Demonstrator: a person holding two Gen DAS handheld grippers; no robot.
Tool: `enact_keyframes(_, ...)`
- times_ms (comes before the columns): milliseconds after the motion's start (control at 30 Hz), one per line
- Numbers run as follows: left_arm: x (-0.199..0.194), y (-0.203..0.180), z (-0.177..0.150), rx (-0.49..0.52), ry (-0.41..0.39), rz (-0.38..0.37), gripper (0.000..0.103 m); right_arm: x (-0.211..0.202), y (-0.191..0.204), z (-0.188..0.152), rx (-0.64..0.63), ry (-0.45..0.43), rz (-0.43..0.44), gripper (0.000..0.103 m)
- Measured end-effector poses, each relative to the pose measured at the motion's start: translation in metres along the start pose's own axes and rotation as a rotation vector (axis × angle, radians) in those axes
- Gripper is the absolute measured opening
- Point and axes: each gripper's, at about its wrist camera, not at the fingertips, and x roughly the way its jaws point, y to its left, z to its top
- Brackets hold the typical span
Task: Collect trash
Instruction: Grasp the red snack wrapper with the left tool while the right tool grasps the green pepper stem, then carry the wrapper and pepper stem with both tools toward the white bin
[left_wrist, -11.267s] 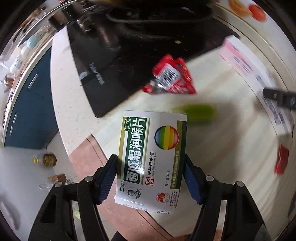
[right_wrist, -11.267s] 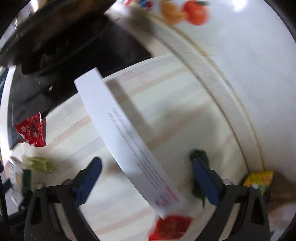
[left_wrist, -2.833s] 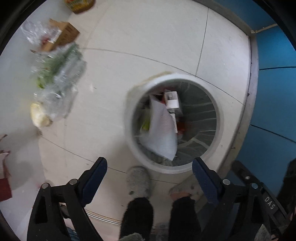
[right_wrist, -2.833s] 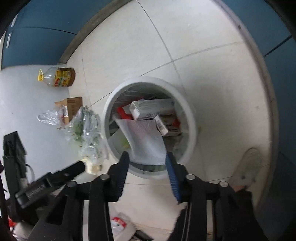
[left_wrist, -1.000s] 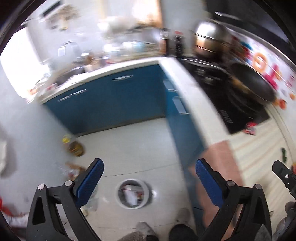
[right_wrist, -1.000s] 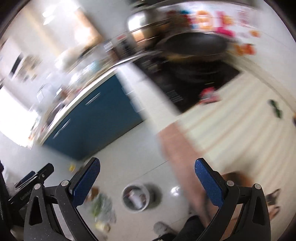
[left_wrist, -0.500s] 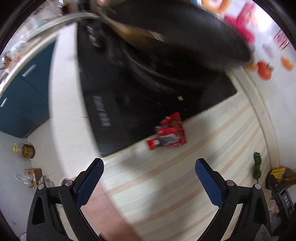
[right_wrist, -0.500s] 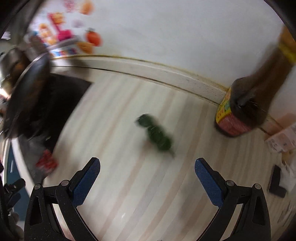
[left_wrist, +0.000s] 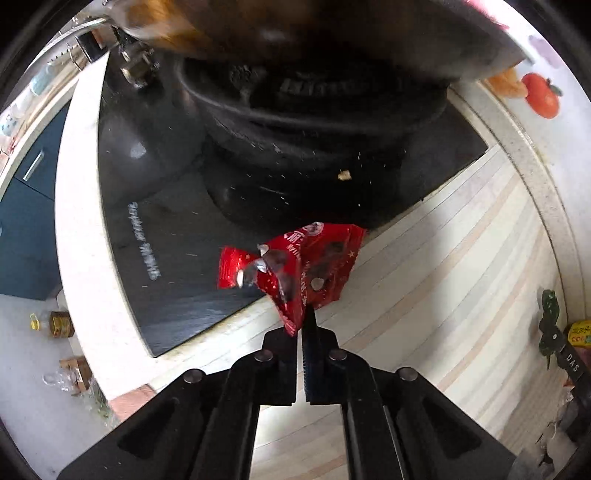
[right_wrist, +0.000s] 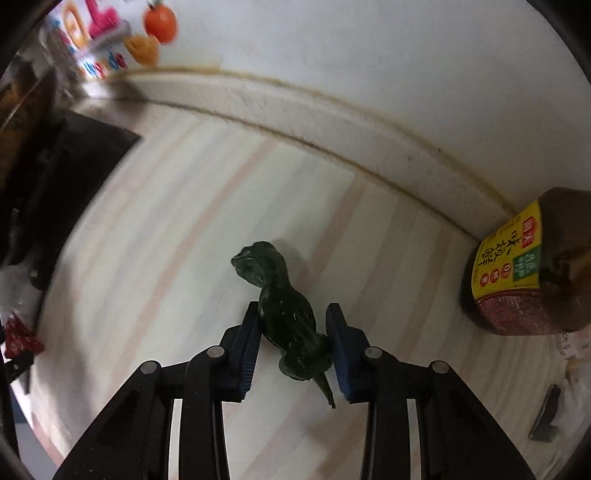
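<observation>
A crumpled red snack wrapper (left_wrist: 295, 269) lies at the edge of the black stove top (left_wrist: 155, 206). My left gripper (left_wrist: 300, 326) is shut on the wrapper's near corner. A twisted dark green wrapper (right_wrist: 284, 306) lies on the striped counter (right_wrist: 166, 240). My right gripper (right_wrist: 293, 325) has its jaws closed in on both sides of it. The green wrapper also shows in the left wrist view (left_wrist: 548, 317) at the far right, with the right gripper's body over it. The red wrapper shows at the left edge of the right wrist view (right_wrist: 18, 338).
A black wok (left_wrist: 314, 92) sits on the stove just behind the red wrapper. A brown sauce bottle with a yellow label (right_wrist: 524, 269) stands at the wall on the right. The counter's edge drops to the floor on the left, with blue cabinets (left_wrist: 26, 192).
Both grippers came back from the bin on the floor, open and empty. The left has shut on the red wrapper and the right has closed in around the green wrapper.
</observation>
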Motion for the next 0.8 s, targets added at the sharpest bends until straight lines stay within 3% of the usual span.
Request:
enact_keyframes(233,-0.069,0.055,-0.034,-0.051,-0.093,-0.047,0.000,-0.069,0.035,-0.030,-0.017,-0.085,0.133,0.034)
enact_keyframes(367,-0.100,0.098,-0.061,-0.080,-0.147,-0.019,0.000,-0.105,0.080,-0.064,-0.085,-0.086,0.241,0.034)
enact_keyframes(533,-0.135,0.191,-0.132,-0.177,-0.165,0.009,0.000,-0.142,0.167,-0.134,-0.232,-0.049,0.351,0.032)
enact_keyframes(800,-0.135,0.318,-0.243,-0.348,-0.149,0.051,0.000,-0.188,0.292,-0.275,-0.422,0.003,0.449,0.029)
